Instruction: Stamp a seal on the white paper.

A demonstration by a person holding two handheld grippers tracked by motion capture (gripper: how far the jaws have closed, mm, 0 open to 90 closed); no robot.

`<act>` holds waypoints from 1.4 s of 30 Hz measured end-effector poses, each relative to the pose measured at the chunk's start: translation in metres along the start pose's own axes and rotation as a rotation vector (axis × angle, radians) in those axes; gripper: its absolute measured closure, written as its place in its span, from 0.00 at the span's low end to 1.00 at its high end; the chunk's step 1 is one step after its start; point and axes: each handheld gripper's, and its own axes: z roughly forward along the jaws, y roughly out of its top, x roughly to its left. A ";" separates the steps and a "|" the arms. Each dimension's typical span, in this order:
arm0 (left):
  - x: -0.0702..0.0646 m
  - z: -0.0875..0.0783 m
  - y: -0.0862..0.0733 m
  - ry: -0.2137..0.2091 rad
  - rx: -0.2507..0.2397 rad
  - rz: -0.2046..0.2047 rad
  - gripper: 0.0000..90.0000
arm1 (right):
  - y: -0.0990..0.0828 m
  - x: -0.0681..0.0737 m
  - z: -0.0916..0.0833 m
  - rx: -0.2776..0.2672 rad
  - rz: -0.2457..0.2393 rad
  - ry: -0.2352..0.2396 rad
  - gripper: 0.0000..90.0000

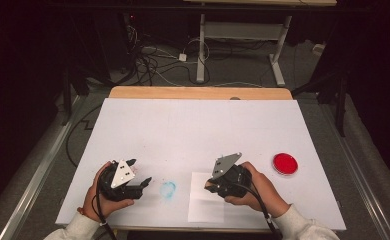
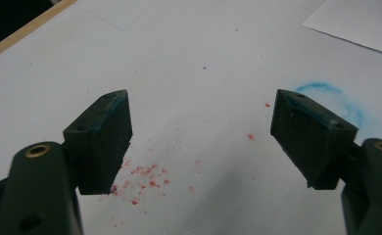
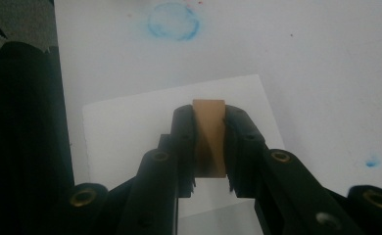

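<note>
**Two grippers low over the white table**

Two jaws of the right gripper (image 3: 209,147) clenched a flat tan block (image 3: 209,139), smooth and rectangular, above a white paper sheet (image 3: 130,122). The left gripper (image 2: 201,132) hung released, jaws wide apart, over red crumbs (image 2: 145,178) and beside a smudged blue ring (image 2: 333,95). Farther right on the table (image 1: 183,125) lay a round red disc (image 1: 285,163). No writing was legible.
</note>
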 end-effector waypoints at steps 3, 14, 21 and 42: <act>0.000 0.000 0.000 0.000 0.000 0.001 0.25 | 0.001 0.003 0.008 0.025 -0.011 0.005 0.84; 0.000 0.001 0.000 0.000 0.007 0.004 0.25 | 0.002 0.004 0.027 0.088 -0.015 0.011 0.84; 0.000 0.001 0.000 -0.001 0.008 0.005 0.25 | 0.002 0.004 0.039 0.143 -0.022 0.020 0.84; 0.000 -0.003 -0.002 0.001 0.001 0.003 0.25 | -0.007 0.001 0.047 0.146 -0.013 0.037 0.84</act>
